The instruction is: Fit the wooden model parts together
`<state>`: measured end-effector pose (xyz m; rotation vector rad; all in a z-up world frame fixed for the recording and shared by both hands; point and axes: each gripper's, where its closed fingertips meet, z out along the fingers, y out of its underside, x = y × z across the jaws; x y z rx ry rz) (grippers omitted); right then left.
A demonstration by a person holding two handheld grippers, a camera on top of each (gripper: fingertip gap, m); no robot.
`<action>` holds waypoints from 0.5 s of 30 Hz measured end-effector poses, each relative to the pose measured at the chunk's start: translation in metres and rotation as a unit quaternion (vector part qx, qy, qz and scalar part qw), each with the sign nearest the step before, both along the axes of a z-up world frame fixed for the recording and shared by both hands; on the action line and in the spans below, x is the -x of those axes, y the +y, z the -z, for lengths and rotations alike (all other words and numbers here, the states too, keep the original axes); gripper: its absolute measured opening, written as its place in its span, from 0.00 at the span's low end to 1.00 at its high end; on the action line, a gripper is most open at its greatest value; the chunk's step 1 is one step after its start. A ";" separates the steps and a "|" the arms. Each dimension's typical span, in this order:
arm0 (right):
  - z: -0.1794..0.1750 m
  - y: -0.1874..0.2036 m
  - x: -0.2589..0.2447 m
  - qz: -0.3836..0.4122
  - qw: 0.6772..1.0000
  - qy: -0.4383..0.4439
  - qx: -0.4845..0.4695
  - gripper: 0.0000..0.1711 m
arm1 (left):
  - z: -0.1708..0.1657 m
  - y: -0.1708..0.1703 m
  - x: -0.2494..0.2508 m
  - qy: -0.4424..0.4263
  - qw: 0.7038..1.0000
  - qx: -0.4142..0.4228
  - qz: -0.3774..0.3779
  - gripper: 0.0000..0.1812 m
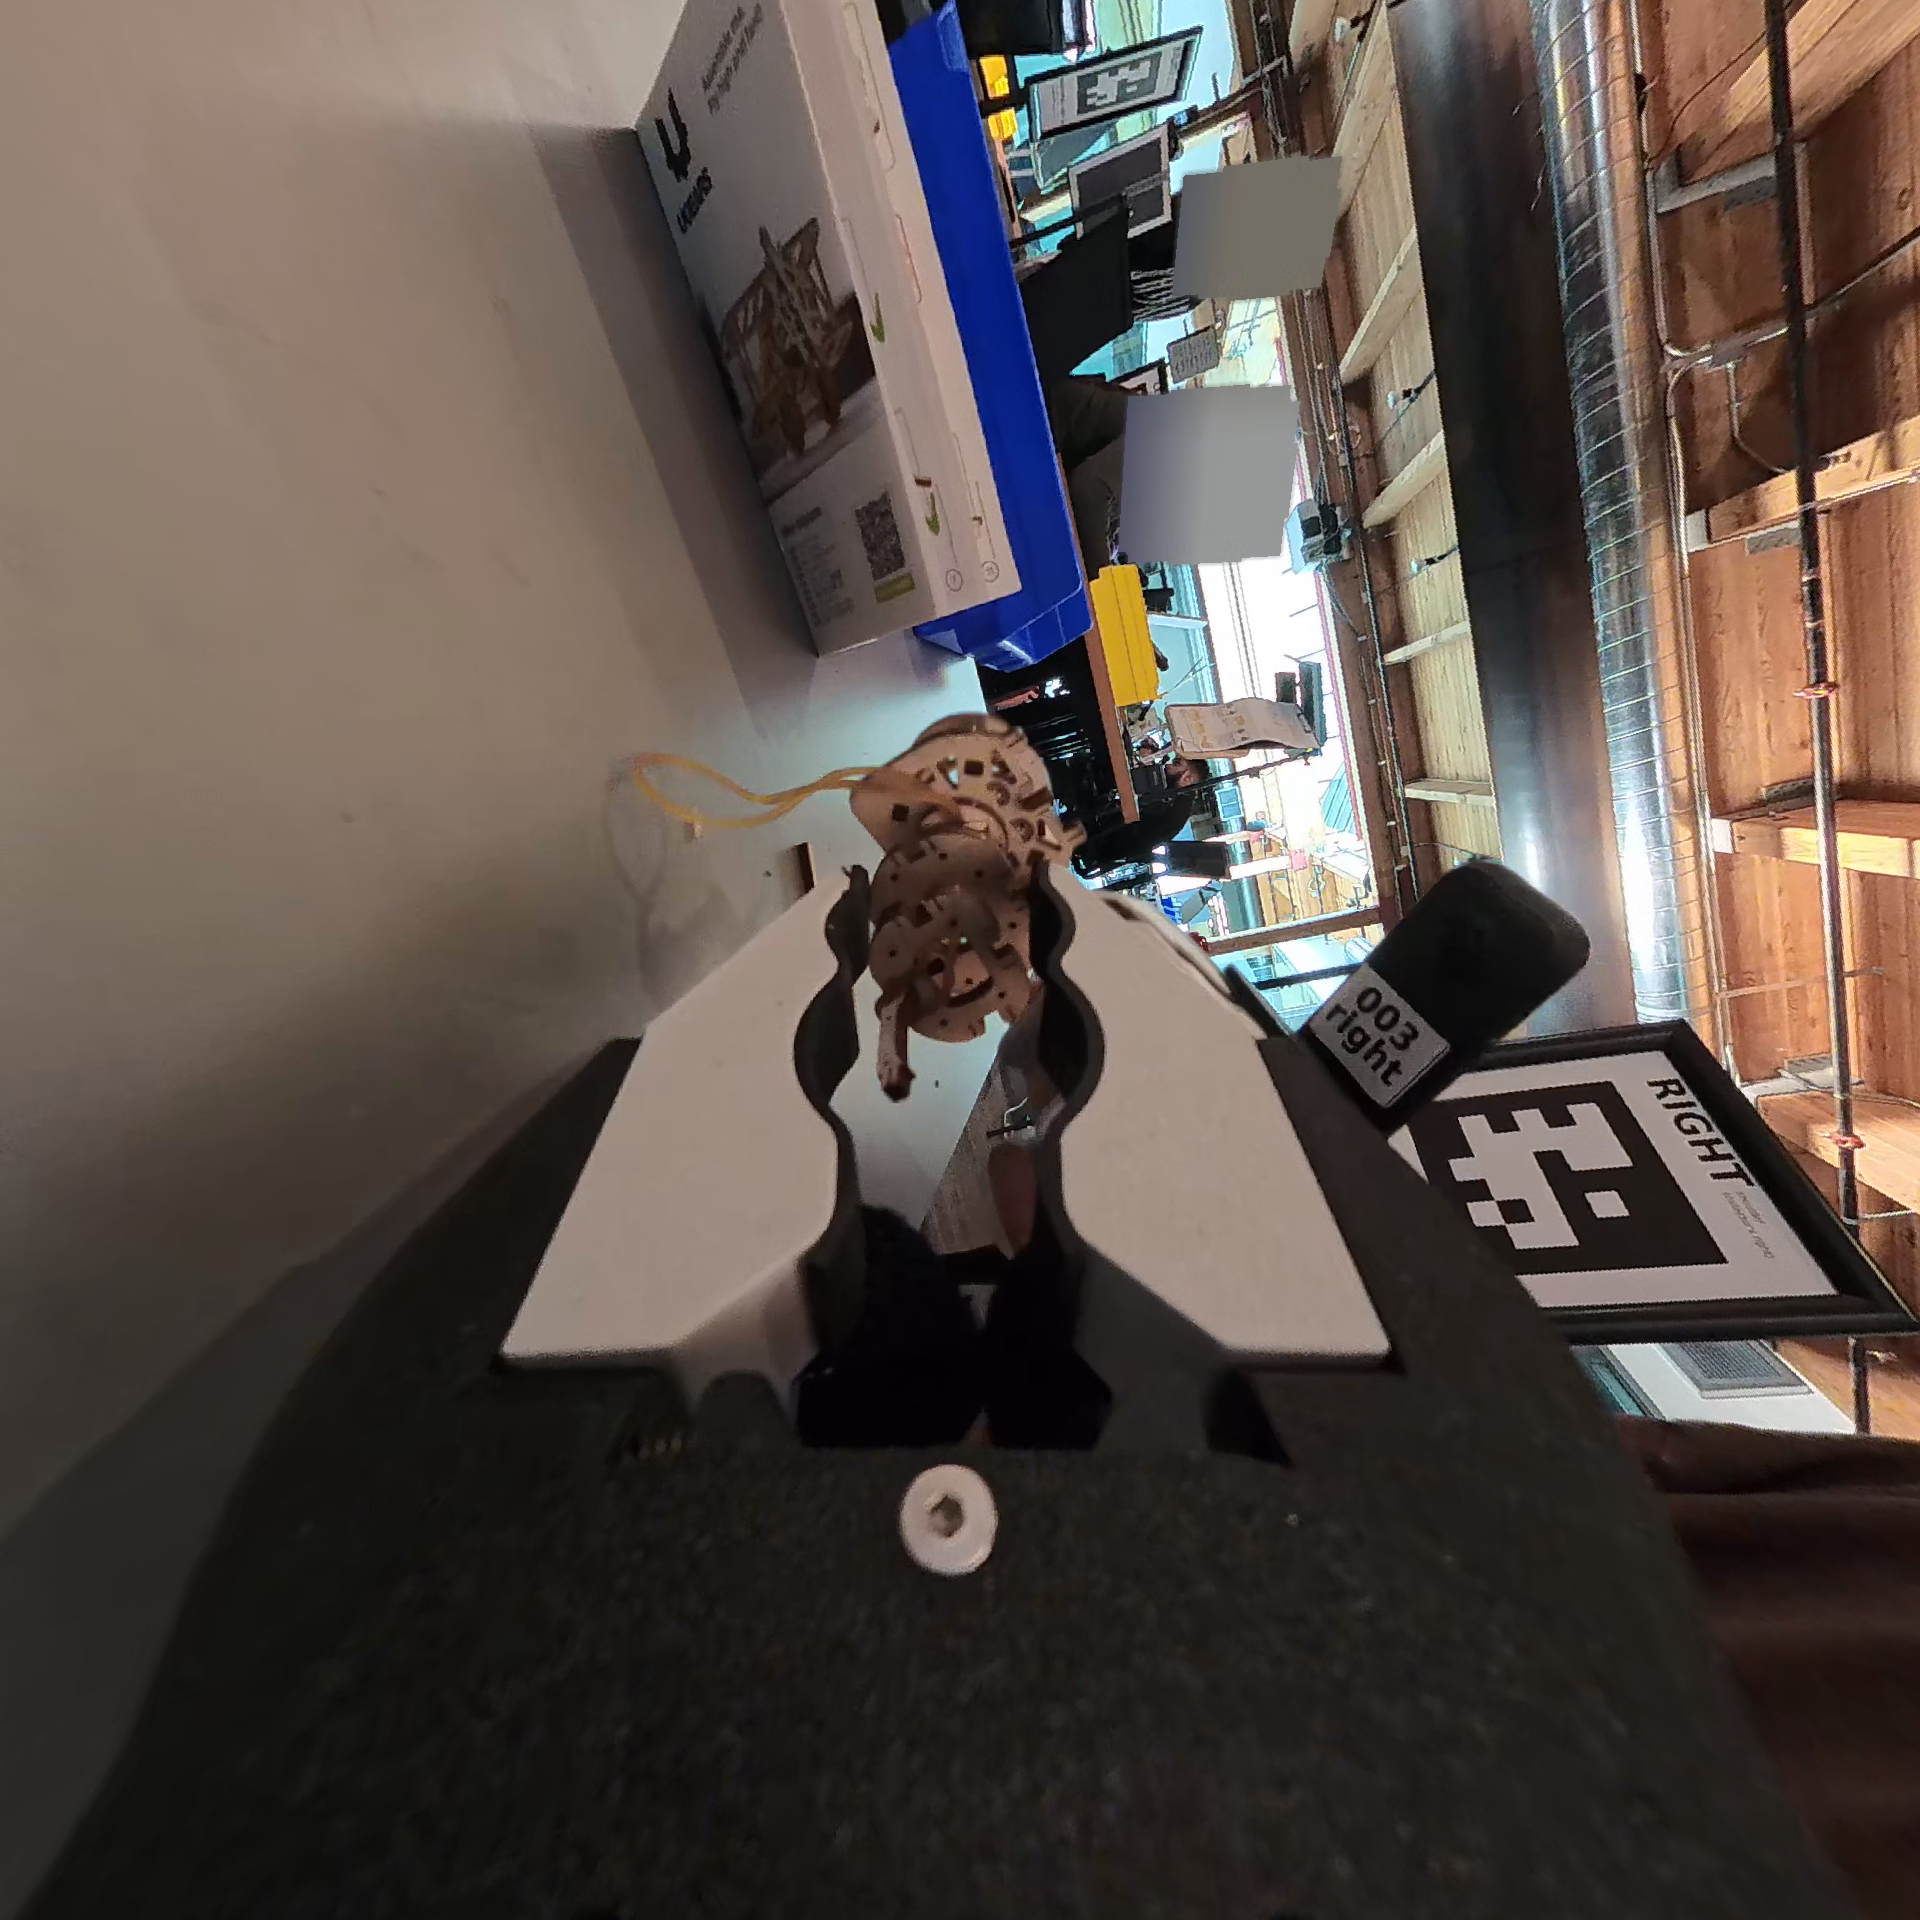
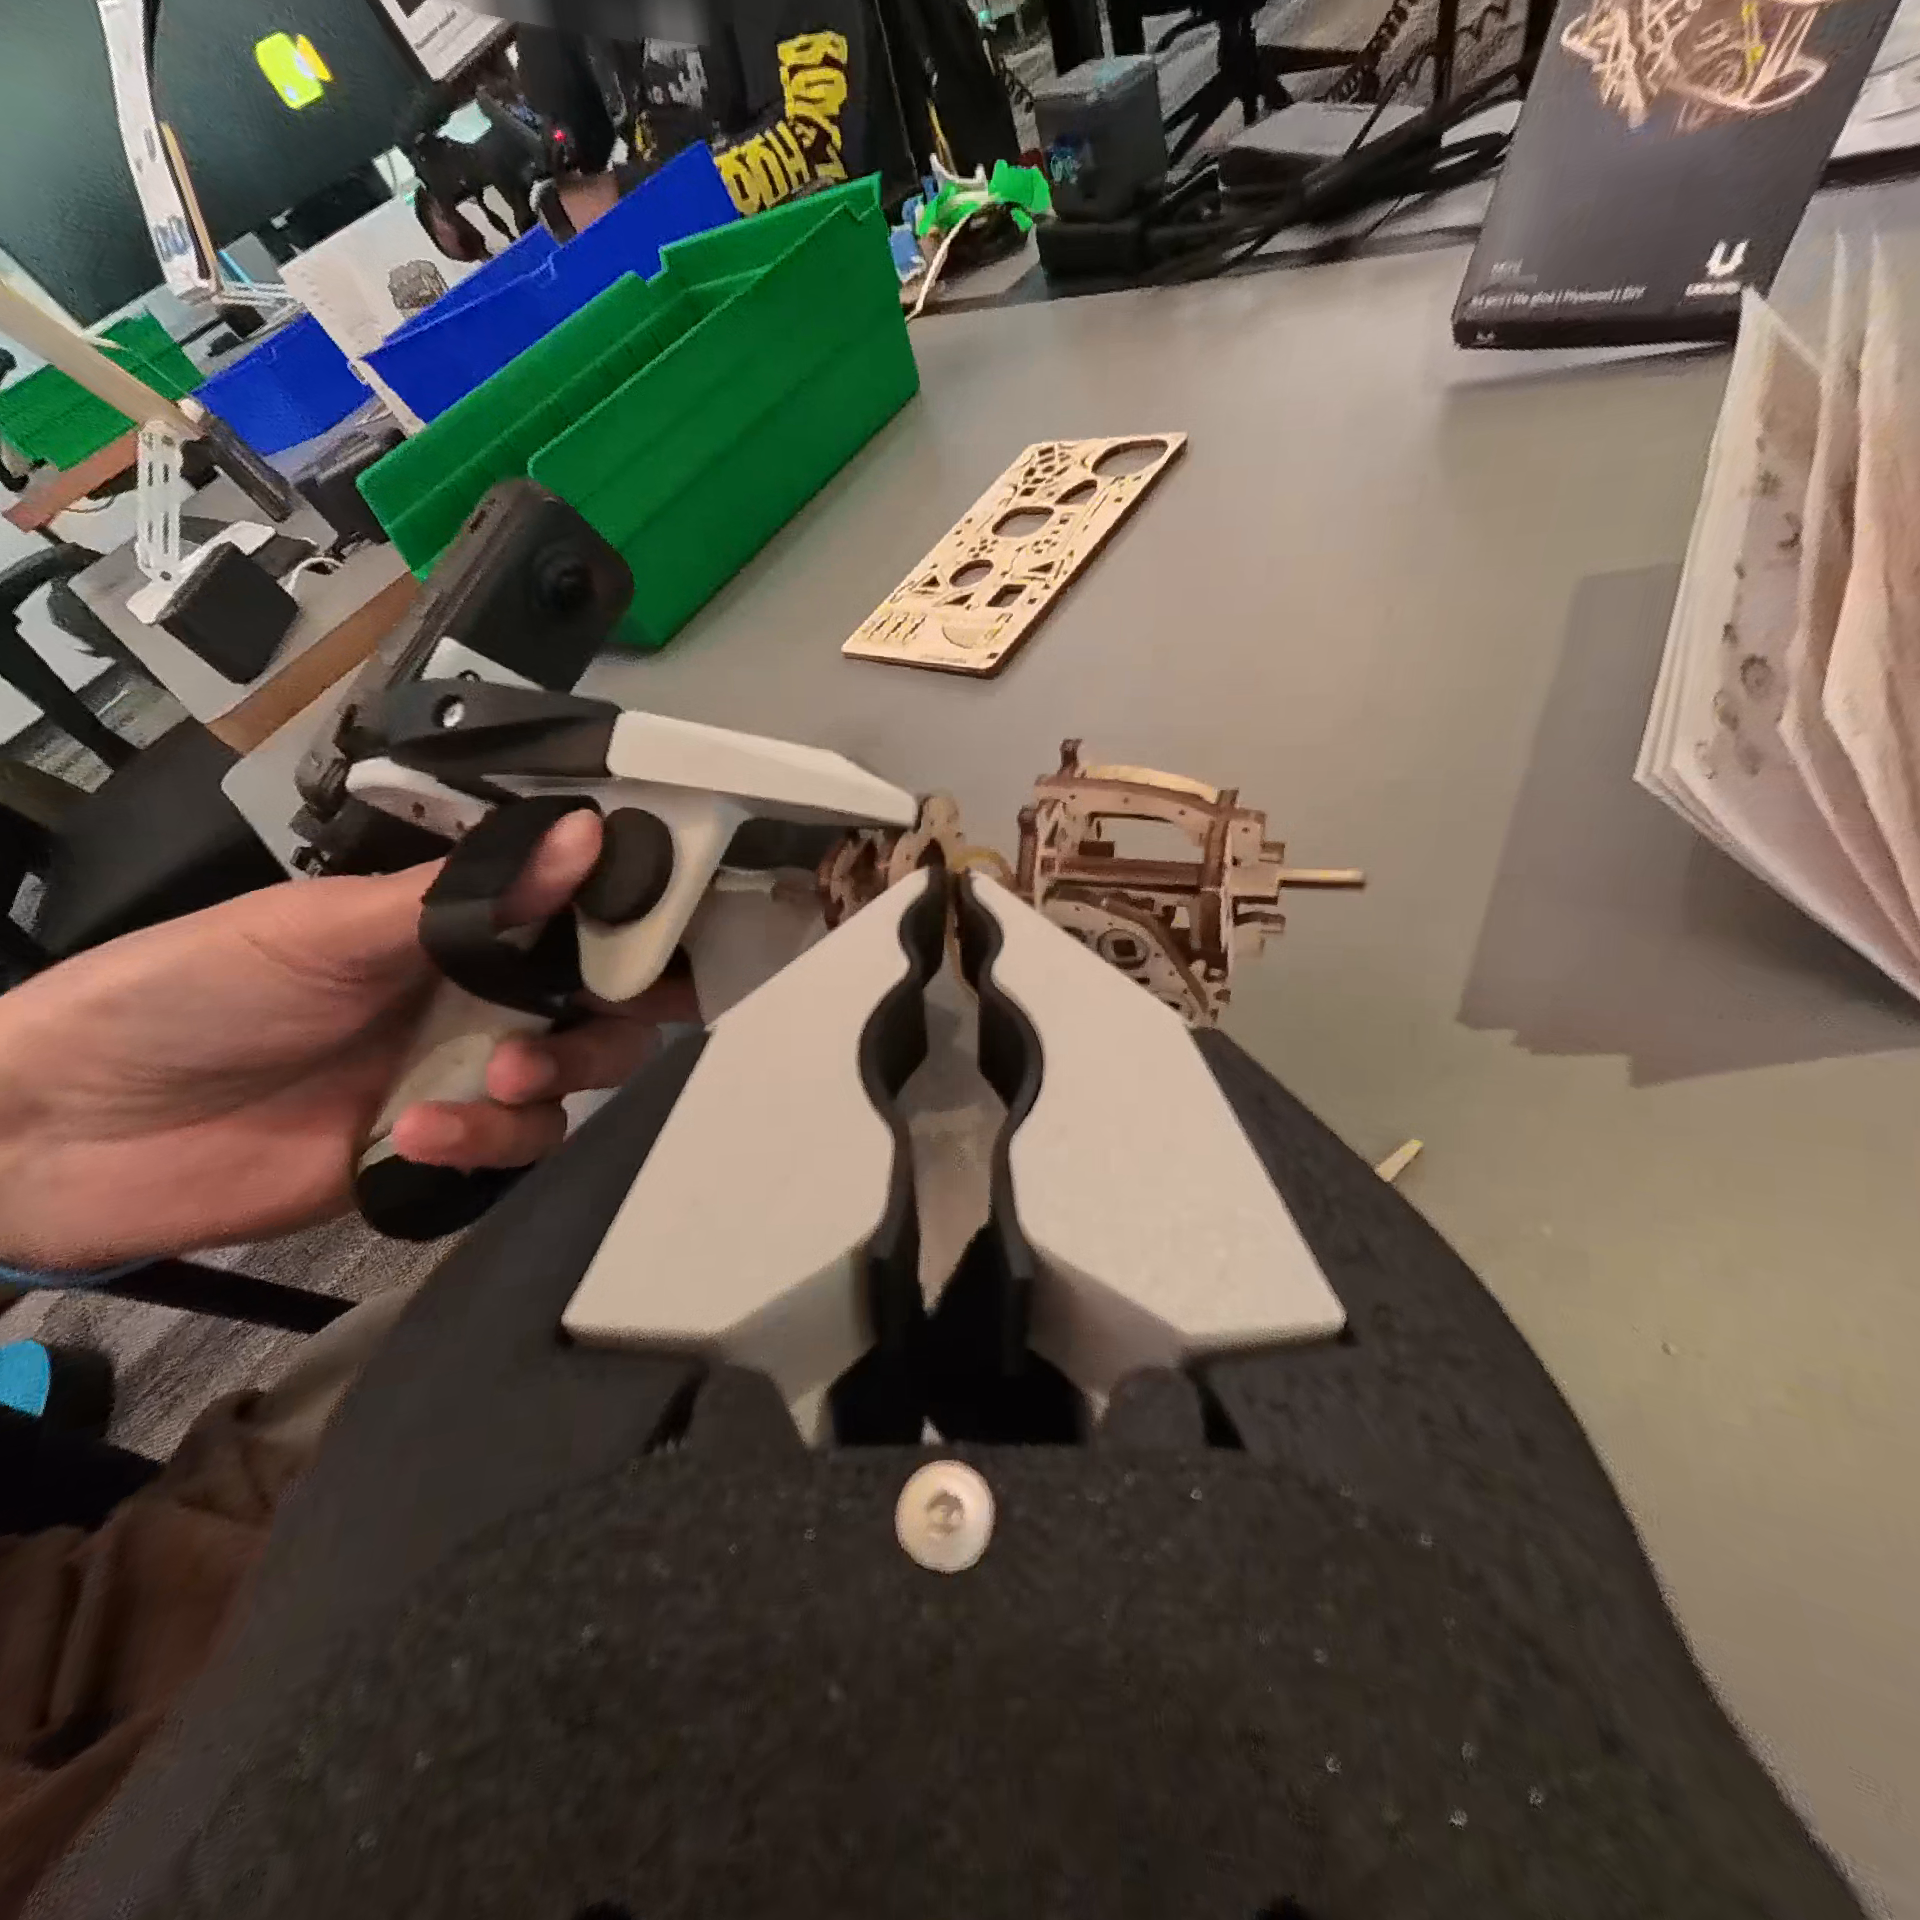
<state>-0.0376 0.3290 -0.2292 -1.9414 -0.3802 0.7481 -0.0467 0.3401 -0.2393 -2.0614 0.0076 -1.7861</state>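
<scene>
Two grippers meet over a grey table [image 2: 1351, 582], and both are busy with the same small wooden gear assembly [image 1: 951, 914]. In the left wrist view, the left gripper [image 1: 945, 925] has its white fingers closed partway onto this stack of pierced wooden discs, which stands clear of the table surface; a yellow rubber band [image 1: 727, 800] trails from the assembly's far end. In the right wrist view, the right gripper [image 2: 951, 883] has its jaws drawn almost together, the tips nipping a thin edge of the same gear assembly, though what exactly sits between them is too small to tell. The left gripper enters that view from the left, held in a bare hand [image 2: 239, 1049], its fingertip touching the discs from above. Just beside the tips, to the right, a larger wooden model frame [image 2: 1143, 894] stands on the table with a thin peg sticking out sideways. Farther back lies a flat punched-out wooden parts sheet [image 2: 1013, 556], near a green bin [image 2: 675, 416] and blue bins [image 2: 499, 301]. An open booklet [image 2: 1808, 644] stands at the right edge
</scene>
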 end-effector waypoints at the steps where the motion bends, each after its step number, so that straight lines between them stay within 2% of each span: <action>1: -0.001 0.001 0.002 -0.003 1.000 -0.005 -0.007 0.00 | -0.001 -0.001 -0.001 -0.005 1.000 0.001 0.004 0.16; 5: 0.002 0.001 0.007 -0.009 0.994 -0.097 -0.048 0.00 | 0.001 -0.003 -0.003 -0.003 1.000 0.007 0.010 0.16; 15: 0.010 -0.001 0.002 0.001 0.974 -0.216 -0.073 0.06 | 0.007 -0.001 0.000 0.005 1.000 0.018 0.002 0.16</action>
